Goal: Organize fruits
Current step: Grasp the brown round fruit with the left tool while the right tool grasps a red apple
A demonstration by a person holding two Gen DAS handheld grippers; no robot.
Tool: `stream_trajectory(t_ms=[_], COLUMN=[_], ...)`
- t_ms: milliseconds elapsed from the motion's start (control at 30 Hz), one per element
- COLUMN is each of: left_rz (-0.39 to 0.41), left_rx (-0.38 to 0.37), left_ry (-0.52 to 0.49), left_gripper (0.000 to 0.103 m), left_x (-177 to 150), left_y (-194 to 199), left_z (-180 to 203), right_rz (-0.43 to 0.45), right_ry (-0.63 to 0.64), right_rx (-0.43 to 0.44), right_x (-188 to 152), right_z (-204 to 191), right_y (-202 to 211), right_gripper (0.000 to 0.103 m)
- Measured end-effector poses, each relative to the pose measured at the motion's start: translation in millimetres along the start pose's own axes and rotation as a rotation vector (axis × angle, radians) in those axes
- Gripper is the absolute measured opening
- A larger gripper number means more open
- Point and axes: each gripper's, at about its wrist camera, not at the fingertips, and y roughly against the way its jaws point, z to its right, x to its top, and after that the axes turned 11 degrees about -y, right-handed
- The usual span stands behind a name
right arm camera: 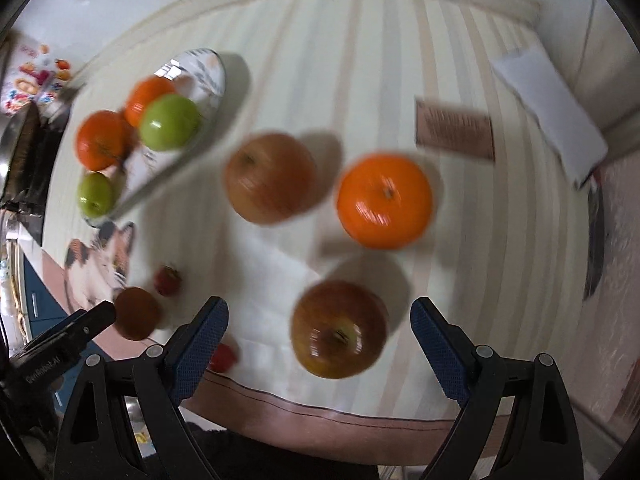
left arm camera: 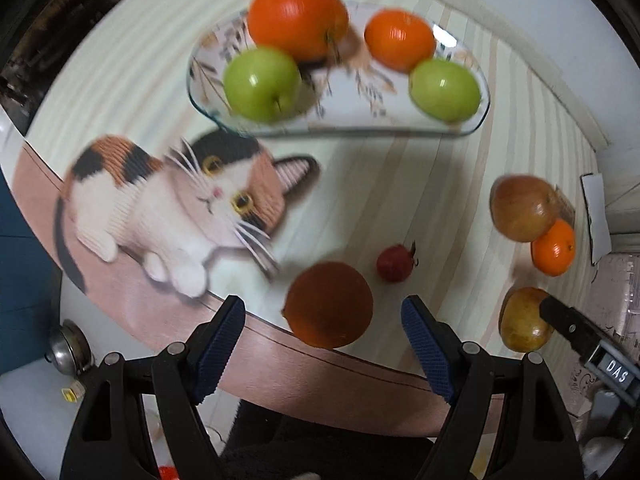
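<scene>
1. Lying loose on the tabletop (right arm camera: 460, 64): dark orange (left arm camera: 329, 305), small red fruit (left arm camera: 395, 263), two reddish apples (right arm camera: 339, 329) (right arm camera: 270, 178), bright orange (right arm camera: 385, 201).
2. Sat in the glass plate (left arm camera: 476, 118): two oranges (left arm camera: 298, 19) (left arm camera: 400, 39), two green apples (left arm camera: 262, 85) (left arm camera: 445, 90).
3. Hung spread and empty over the dark orange: left hand-held gripper (left arm camera: 323, 346).
4. Hung spread and empty over the near apple: right hand-held gripper (right arm camera: 320, 354).
5. Showed beneath: a cat picture (left arm camera: 172, 208).

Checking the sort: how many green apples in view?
2, both on the glass plate: one green apple at its left end, the other at its right end. None seen elsewhere.
</scene>
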Motion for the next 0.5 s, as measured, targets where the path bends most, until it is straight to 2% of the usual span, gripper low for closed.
stream_trajectory(t_ms=[200,433,500], left_rz=[-0.094,-0.105,-0.095], left_rx=[-0.022,-0.02,-0.013], left_ry=[0.0,0.001,-0.001], left_gripper=[0.079,0.079,0.073], left_x=[0.4,-0.6,-1.2], left_y=[-31.7,-45.0,-43.4], left_z=[4.5,8.0,7.6], right_rz=[-0.04,-0.074,-0.082], right_ry=[-0.059,-0.076,-0.067], right_rx=[0.011,0.031,0.03], right_x=[-3.3,-1.7,-2.2], right_z=[18.7,23.1,22.2], right_y=[-22.6,-35.0,-37.8], right_gripper=[0.095,0.092,0.088])
